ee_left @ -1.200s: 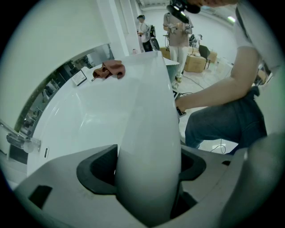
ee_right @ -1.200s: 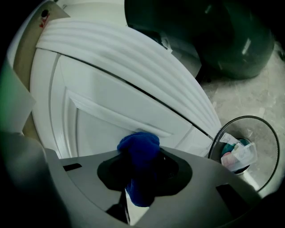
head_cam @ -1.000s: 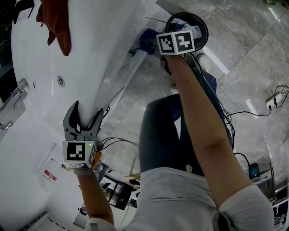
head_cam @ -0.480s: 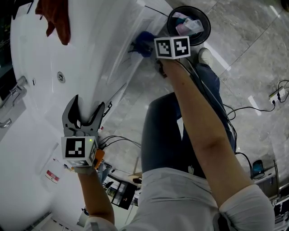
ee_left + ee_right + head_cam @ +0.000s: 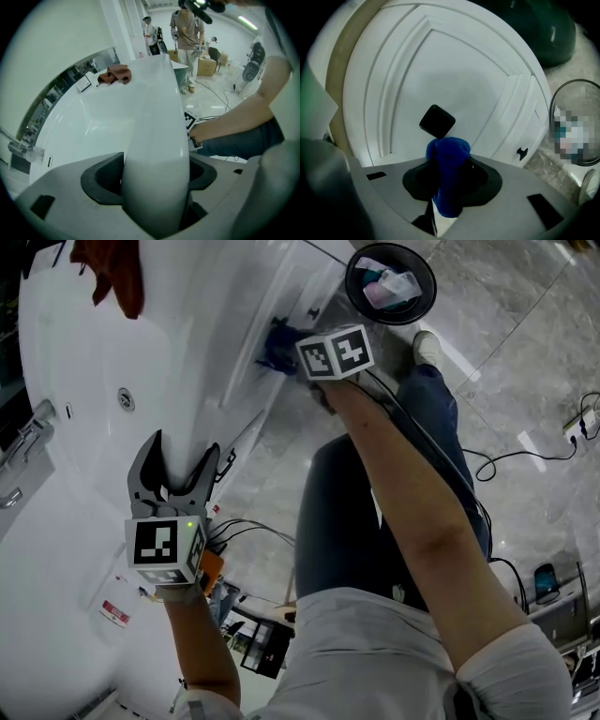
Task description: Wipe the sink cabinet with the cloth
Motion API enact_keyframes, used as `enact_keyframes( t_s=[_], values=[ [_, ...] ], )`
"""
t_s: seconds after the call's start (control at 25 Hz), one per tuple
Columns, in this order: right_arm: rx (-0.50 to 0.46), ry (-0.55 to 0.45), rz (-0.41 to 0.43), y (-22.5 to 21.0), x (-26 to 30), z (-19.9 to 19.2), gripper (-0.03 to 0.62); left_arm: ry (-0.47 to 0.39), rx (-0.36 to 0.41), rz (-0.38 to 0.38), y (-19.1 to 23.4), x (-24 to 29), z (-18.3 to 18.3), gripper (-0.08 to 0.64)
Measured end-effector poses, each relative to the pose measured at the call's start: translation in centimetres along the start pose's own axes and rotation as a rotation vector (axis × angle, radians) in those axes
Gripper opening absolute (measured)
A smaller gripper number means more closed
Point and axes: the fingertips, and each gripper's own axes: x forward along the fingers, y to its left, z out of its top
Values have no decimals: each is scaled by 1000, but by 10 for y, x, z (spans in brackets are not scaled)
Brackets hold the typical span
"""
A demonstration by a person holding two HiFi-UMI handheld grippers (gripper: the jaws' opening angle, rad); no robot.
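My right gripper [image 5: 292, 345] is shut on a blue cloth [image 5: 277, 340] and holds it against the white panelled door of the sink cabinet [image 5: 274, 292]. In the right gripper view the bunched cloth [image 5: 447, 154] sticks out between the jaws of that gripper [image 5: 447, 174], just below a black square handle [image 5: 437, 120] on the cabinet door [image 5: 454, 75]. My left gripper [image 5: 178, 457] stands open astride the white sink rim [image 5: 154, 140], which fills the gap between its jaws [image 5: 154, 176].
A rust-red cloth [image 5: 112, 273] lies on the far countertop beside the basin [image 5: 103, 352] with its drain [image 5: 125, 401] and faucet [image 5: 28, 442]. A round bin [image 5: 390, 284] with rubbish stands on the marble floor. Cables [image 5: 525, 460] trail at the right. A second door knob [image 5: 521, 152] shows.
My right gripper has slid the blue cloth leftward across the cabinet door, away from the bin. The left gripper has stayed on the rim.
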Motion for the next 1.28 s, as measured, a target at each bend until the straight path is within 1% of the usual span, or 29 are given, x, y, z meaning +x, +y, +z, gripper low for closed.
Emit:
enact_keyframes(
  t_s=[0.08,0.2,0.32,0.52,0.64,0.76,0.92,1.0,1.12,1.2,1.28],
  values=[
    [-25,17,5,10,1,-5,103,0,0,-1,0,0,-1,334],
    [-27,18,16,26,1,-11,103,-1,-1,0,0,0,-1,336],
    [-13,-4,21,42,-3,-11,103,-1,-1,0,-1,0,-1,336],
    [-18,-49,44,71,-18,2,103,-4,0,0,-1,0,0,334],
    [-20,-70,30,81,-25,7,103,-3,1,0,-1,0,-1,336],
    [-1,-85,2,79,-31,11,101,-8,0,-5,-2,-1,-1,334],
    [52,-130,-65,60,-40,34,101,-12,-2,-8,-2,-1,0,336],
    [36,-126,-93,55,-42,42,101,-10,-2,-8,-2,-1,-1,336],
    [21,-99,-107,54,-43,43,100,-11,0,-8,-2,-1,-1,336],
    [32,-82,-110,53,-44,44,100,-11,-1,-7,-2,0,-1,336],
    [56,-84,-114,50,-47,49,98,-9,-1,-4,-1,0,-2,336]
  ],
)
